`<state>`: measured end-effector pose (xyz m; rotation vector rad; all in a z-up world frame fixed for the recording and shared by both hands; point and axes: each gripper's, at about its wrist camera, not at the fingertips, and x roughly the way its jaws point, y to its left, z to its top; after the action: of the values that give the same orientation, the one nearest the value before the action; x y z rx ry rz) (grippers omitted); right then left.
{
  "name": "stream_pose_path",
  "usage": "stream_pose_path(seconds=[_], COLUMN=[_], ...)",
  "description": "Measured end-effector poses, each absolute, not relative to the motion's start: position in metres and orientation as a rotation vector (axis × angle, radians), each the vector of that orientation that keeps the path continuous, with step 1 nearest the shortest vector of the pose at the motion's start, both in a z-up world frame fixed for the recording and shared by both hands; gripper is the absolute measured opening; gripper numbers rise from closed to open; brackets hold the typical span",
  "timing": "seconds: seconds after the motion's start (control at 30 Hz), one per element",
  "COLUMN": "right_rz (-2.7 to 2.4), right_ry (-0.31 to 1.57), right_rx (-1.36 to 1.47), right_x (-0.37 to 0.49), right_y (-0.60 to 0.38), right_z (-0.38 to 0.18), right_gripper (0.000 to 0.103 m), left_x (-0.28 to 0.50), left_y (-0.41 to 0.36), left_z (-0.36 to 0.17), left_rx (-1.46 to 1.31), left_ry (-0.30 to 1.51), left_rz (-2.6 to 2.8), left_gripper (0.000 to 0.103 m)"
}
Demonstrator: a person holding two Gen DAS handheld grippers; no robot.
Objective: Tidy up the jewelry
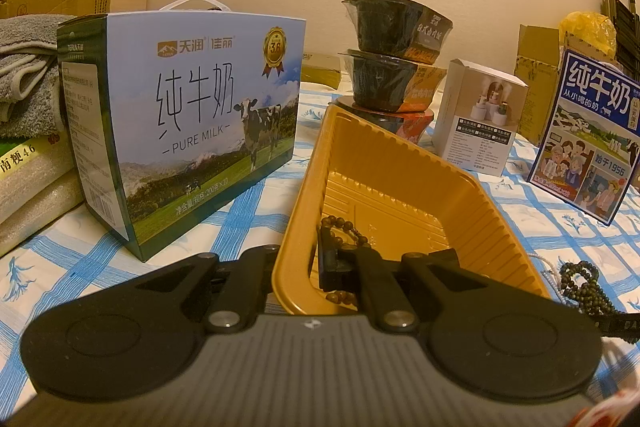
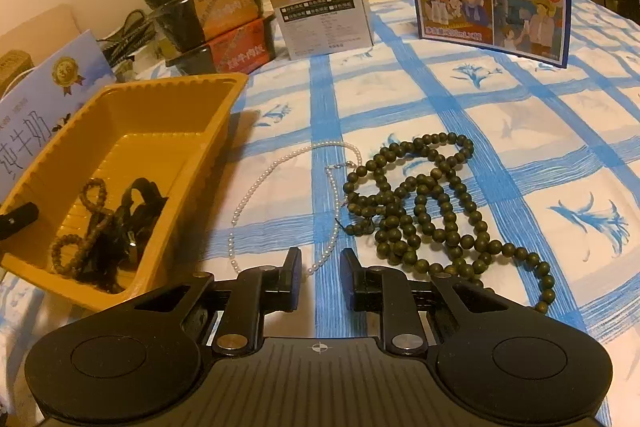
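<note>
Your surface (a blue-checked cloth (image 2: 460,99), bed or bench, cannot tell which) carries milk cartons and stacked bowls at the back, none of it your business. Yellow tray (image 1: 400,163) sits left of centre, tilted in the left wrist view; your left gripper (image 1: 386,259) reaches over its near rim with the jaws spread wide apart, holding nothing I can see, one finger down inside the tray close against the brown bead bracelet (image 2: 86,223) and a dark tangle (image 2: 136,223) on the tray floor. Step in hand, by my reading: one piece delivered, two left out. Dark green bead strand (image 2: 424,211) lies in a loose heap on the cloth, just ahead and right of your right gripper (image 2: 320,267). Pearl necklace (image 2: 280,183) loops between tray and green beads, its lower end lying right between the right jaws, which stand partly open and empty. Next move likely calls for lowering onto the pearls and pinching a bunched part, since a thin strand may slip out.
</note>
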<state>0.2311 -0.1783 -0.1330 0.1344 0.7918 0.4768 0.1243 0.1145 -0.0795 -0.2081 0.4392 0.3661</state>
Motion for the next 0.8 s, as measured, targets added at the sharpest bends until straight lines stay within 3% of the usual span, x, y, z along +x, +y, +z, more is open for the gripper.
stream_pose_path(seconds=[0.47, 0.57, 0.73, 0.8], right_rz=[0.404, 0.399, 0.392, 0.4], right_ry=[0.729, 0.723, 0.726, 0.727], right_rx=[-0.008, -0.012, -0.011, -0.018], right_x=[0.244, 0.246, 0.247, 0.248], right_y=[-0.146, -0.145, -0.15, -0.15], right_z=[-0.142, -0.144, -0.143, -0.143], right_gripper=[0.021, 0.018, 0.002, 0.002], left_x=[0.124, 0.124, 0.124, 0.124], left_y=[0.115, 0.115, 0.114, 0.115], left_z=[-0.079, -0.079, -0.079, -0.079], left_rx=[-0.199, -0.2, -0.201, -0.201], left_ry=[0.437, 0.437, 0.436, 0.437], left_rz=[0.36, 0.36, 0.361, 0.36], left_gripper=[0.006, 0.006, 0.006, 0.006])
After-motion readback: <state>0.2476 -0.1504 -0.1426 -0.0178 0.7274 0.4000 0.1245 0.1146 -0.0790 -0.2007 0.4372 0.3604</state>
